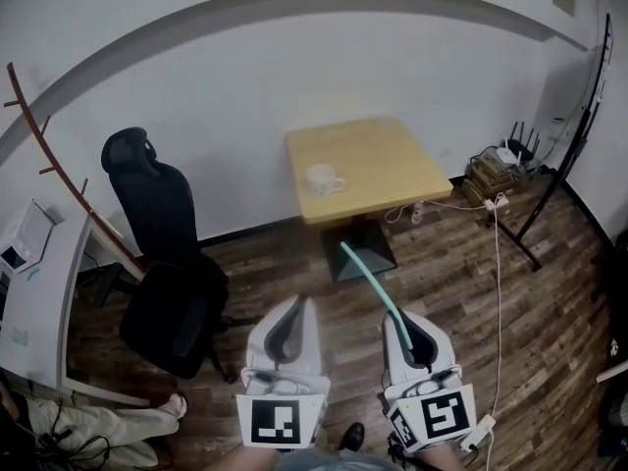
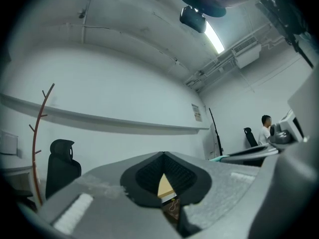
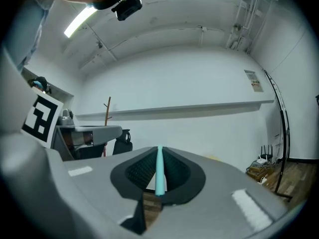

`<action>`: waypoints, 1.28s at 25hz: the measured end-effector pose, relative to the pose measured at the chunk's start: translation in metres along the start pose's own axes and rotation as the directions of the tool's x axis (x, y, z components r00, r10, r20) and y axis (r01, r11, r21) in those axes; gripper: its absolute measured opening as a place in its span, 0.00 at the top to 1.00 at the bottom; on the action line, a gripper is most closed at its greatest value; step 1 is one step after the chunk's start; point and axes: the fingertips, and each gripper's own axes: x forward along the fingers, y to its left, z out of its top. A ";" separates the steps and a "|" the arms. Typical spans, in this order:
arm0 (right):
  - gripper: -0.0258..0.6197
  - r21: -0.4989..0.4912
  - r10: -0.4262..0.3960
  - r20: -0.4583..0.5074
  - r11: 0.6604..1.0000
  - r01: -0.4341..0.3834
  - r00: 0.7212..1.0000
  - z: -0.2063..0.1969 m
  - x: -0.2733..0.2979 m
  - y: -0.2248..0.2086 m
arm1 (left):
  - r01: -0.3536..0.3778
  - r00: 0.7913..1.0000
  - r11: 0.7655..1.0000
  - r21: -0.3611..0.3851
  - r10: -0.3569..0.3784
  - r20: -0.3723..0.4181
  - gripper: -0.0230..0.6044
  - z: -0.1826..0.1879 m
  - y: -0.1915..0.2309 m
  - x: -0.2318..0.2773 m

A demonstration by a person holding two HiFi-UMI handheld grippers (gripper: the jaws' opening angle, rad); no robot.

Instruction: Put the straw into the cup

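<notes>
Right gripper [image 1: 404, 324] held low in the head view, beside the left gripper [image 1: 297, 307], both pointed toward the table [image 1: 392, 160].

Right gripper view: jaws were clenched on the straw [image 3: 160, 171]. The teal straw lay lengthwise between the black pads and its near end stopped just inside the pad recess. In the head view the straw [image 1: 371, 281] ran up and to the left from the jaw tips. Its free end showed in front of the table's base, above the wooden floor [image 1: 471, 263], well apart from the cup.

Left gripper view: the left gripper's jaw tips met, with nothing between the pads. Only a narrow wedge behind the tips stayed open, and a slice of tabletop showed through it.

The cup [image 1: 324, 179], white and handled, stood upright on the light wooden table, toward its left near corner.

A black office chair [image 1: 162, 253] stood left of the table, near a white desk [image 1: 44, 292].
</notes>
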 end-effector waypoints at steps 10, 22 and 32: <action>0.91 0.018 -0.007 -0.050 1.000 0.008 0.999 -0.028 0.051 -0.028 | -0.009 0.998 1.000 0.001 0.009 -0.057 0.94 -0.041 0.024 0.052; 0.91 -0.010 -0.003 -0.021 1.000 0.002 1.000 -0.017 0.206 -0.040 | 0.017 0.999 0.999 -0.027 -0.018 -0.037 0.94 -0.054 0.109 0.171; 0.91 -0.094 -0.027 0.056 0.995 0.032 0.998 0.019 0.278 -0.040 | 0.065 0.996 0.998 -0.025 -0.064 0.055 0.94 -0.035 0.151 0.233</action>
